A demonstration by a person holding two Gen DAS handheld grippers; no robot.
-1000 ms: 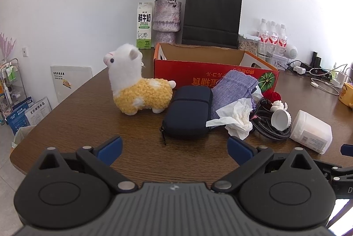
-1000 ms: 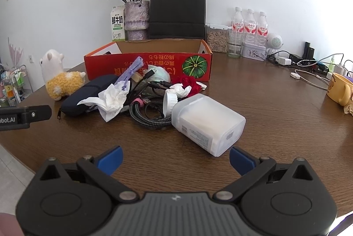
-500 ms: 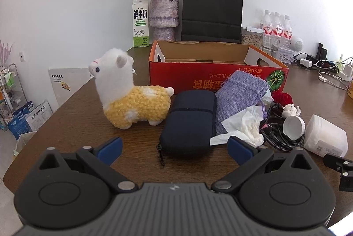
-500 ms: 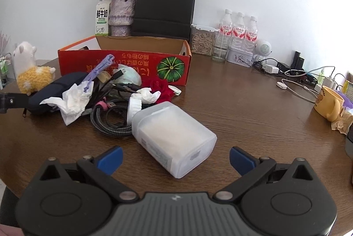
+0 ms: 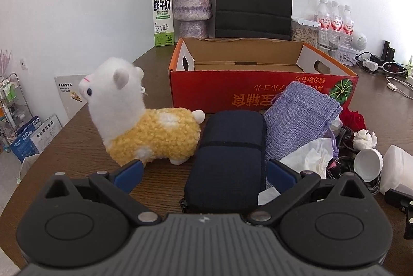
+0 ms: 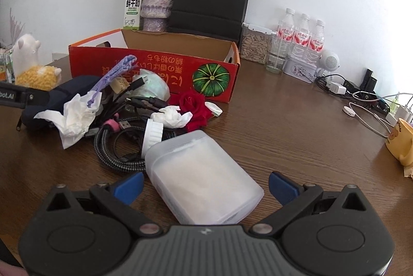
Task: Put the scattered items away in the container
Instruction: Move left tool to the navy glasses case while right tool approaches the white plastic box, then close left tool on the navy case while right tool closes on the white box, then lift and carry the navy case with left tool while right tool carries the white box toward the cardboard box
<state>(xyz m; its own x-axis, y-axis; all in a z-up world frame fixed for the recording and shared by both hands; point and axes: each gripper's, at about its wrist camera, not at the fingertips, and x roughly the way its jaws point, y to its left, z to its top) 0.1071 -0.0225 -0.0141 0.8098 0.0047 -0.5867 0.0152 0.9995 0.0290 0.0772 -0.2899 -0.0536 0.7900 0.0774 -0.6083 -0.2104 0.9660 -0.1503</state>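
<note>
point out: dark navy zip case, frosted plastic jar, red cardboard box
dark navy zip case [image 5: 229, 159], left wrist view, top panel
frosted plastic jar [image 6: 204, 178], right wrist view, upper side
red cardboard box [image 5: 247, 92], left wrist view, front wall

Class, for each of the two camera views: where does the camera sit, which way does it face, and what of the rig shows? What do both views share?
Left wrist: sits behind the open left gripper, facing the navy case and plush alpaca.
Right wrist: sits behind the open right gripper, facing the frosted plastic container; the other gripper's edge shows at left.
Shared: the red cardboard box, case and alpaca.
</note>
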